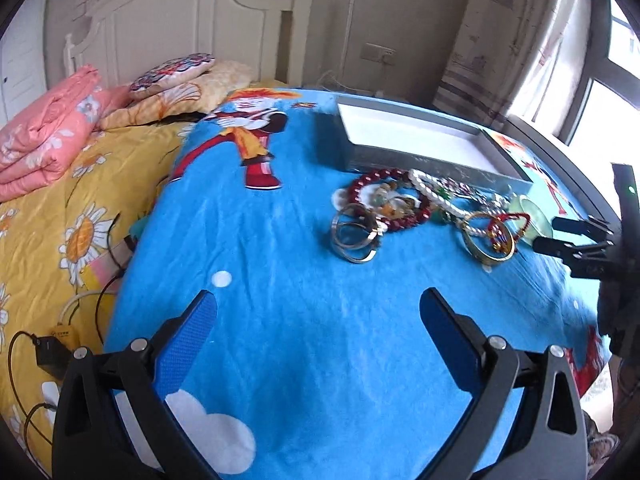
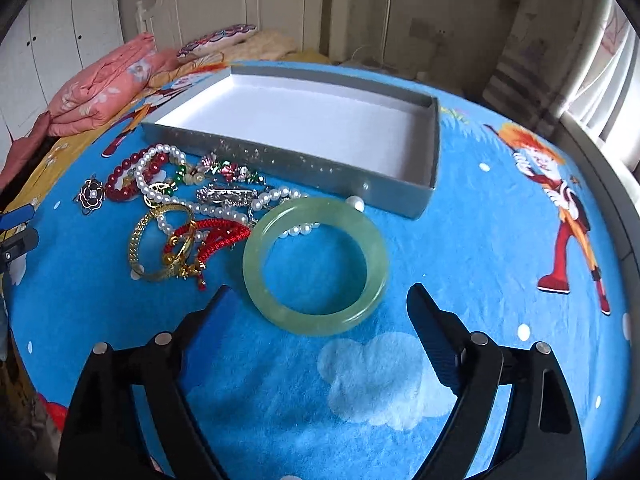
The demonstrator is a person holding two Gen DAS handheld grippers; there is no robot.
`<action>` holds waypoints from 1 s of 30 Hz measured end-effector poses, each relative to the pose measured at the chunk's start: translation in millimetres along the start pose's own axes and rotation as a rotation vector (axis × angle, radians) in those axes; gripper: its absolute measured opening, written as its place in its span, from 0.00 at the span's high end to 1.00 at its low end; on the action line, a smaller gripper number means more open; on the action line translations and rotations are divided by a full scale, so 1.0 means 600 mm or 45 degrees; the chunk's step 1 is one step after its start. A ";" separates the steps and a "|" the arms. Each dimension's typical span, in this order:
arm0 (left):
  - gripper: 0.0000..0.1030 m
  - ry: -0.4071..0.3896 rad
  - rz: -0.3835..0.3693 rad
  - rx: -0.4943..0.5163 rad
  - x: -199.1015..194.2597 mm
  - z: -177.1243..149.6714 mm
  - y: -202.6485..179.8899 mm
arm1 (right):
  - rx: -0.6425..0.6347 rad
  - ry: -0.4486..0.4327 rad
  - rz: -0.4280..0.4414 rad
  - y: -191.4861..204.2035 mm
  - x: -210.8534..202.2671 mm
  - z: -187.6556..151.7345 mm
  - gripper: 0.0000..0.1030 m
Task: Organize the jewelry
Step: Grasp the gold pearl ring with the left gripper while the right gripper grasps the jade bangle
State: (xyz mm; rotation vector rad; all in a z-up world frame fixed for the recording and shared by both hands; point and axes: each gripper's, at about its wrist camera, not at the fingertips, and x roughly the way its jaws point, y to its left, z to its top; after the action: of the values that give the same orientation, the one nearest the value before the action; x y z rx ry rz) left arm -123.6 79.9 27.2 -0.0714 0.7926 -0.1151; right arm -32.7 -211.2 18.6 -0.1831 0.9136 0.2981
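Note:
A pale green jade bangle (image 2: 316,322) lies flat on the blue cartoon blanket. Its near side sits between the fingertips of my right gripper (image 2: 320,290), which is open with the pads clear of it. Left of the bangle is a heap of jewelry: a pearl necklace (image 2: 208,210), a red bead bracelet (image 2: 120,184), a gold bangle (image 2: 160,248) and a red cord bracelet (image 2: 216,232). Behind the heap stands an empty grey box (image 2: 280,160) with a white floor. My left gripper (image 1: 320,296) hangs open over bare blanket, short of the silver bangles (image 1: 354,236).
A folded pink quilt (image 1: 44,136) and pillows (image 1: 176,76) lie near the white headboard (image 1: 180,20). Cables and a black charger (image 1: 48,354) rest on the yellow sheet at the left. A window and curtain (image 1: 520,40) are at the right, past the blanket's edge.

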 end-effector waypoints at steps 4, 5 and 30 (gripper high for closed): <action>0.03 0.027 -0.033 0.068 0.008 -0.002 -0.034 | 0.025 0.042 0.018 -0.005 0.030 0.015 0.18; 0.03 0.028 -0.043 0.089 0.007 -0.004 -0.042 | 0.032 0.045 0.027 -0.007 0.033 0.019 0.18; 0.64 0.148 0.059 0.089 0.117 0.074 -0.042 | 0.175 -0.185 0.085 -0.036 -0.037 -0.019 0.26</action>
State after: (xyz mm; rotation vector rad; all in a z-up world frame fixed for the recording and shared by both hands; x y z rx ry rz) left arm -45.0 46.9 11.3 0.0198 0.9050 -0.1035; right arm -46.8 -238.6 30.1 -0.0035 0.7936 0.3053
